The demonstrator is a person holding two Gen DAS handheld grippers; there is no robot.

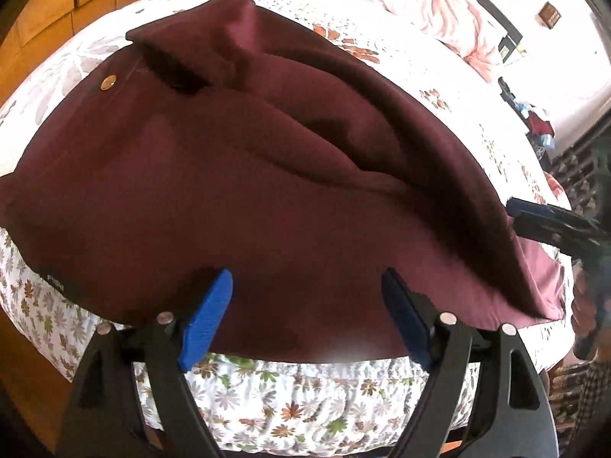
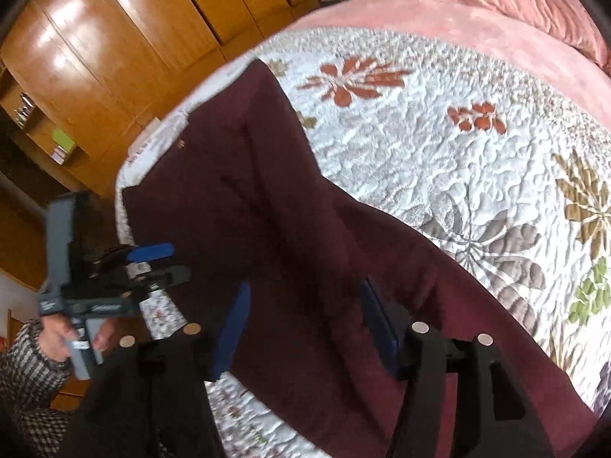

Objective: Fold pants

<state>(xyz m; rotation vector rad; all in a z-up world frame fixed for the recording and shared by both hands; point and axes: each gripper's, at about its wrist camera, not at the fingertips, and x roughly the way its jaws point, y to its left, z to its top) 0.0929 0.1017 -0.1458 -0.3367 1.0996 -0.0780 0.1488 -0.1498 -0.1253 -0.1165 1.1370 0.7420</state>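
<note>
Maroon pants (image 1: 229, 191) lie spread on a bed with a floral quilt (image 1: 439, 87), waist button (image 1: 108, 83) at the upper left. They also show in the right wrist view (image 2: 286, 248), running along the bed's near edge. My left gripper (image 1: 307, 286) is open and empty, its blue pads over the near edge of the pants. My right gripper (image 2: 303, 305) is open and empty over the pants. The right gripper shows in the left wrist view (image 1: 550, 221) at the right end of the pants. The left gripper shows in the right wrist view (image 2: 160, 257), at the left.
A pink blanket (image 2: 477, 11) lies across the far part of the bed. Wooden cabinets (image 2: 114, 49) stand to the left beyond the bed. The quilt's side (image 1: 286, 400) hangs down the near bed edge. Clutter (image 1: 534, 122) sits at the far right.
</note>
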